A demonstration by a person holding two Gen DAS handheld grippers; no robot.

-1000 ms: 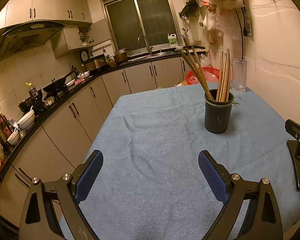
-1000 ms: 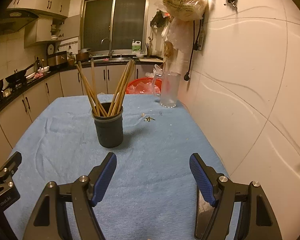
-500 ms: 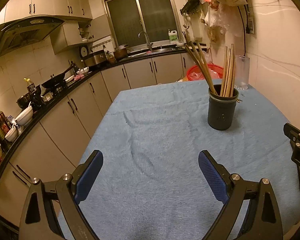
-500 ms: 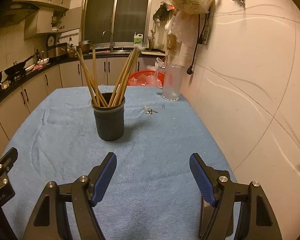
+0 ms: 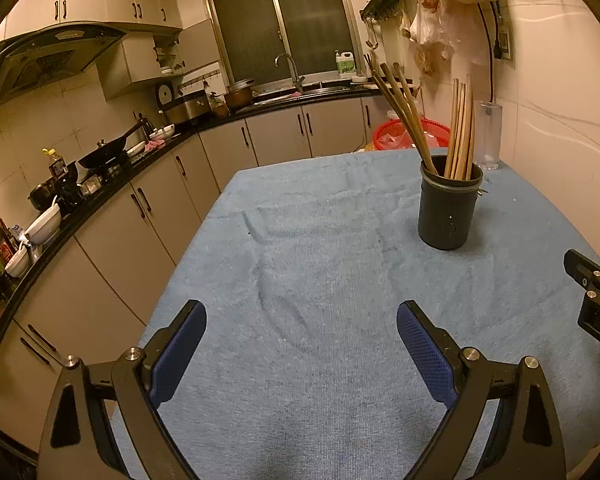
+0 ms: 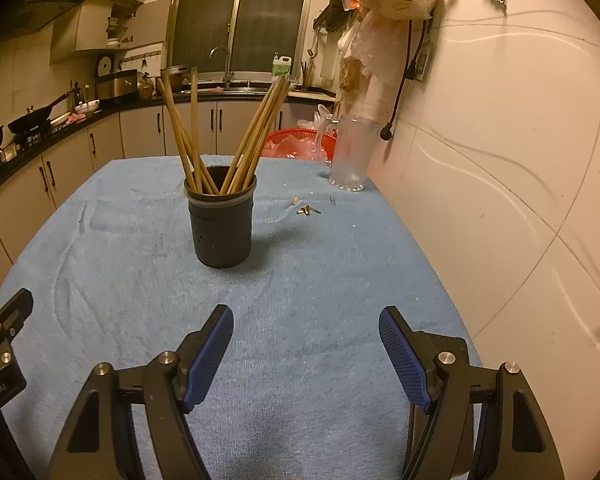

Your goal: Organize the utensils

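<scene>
A blue towel [image 6: 300, 280] covers the surface [image 5: 556, 216], and on it stands a dark cylindrical holder [image 6: 222, 224] toward the far half, upright, with the wooden chopsticks [image 6: 204, 140] fanned out of its mouth in two leaning bunches. Behind it, near the wall, sits a clear glass pitcher [image 6: 350, 152], and a few small scraps [image 6: 308, 211] lie on the cloth between the two. The left tool [image 5: 300, 344] hovers over bare towel with its blue pads spread wide and nothing between them; the right tool [image 6: 306, 340] is likewise agape and empty, the holder well ahead of it. No loose utensils show on the cloth, so the sorting looks finished or nearly so. Any next move would call for finding a stray piece, or pulling both tools clear.
</scene>
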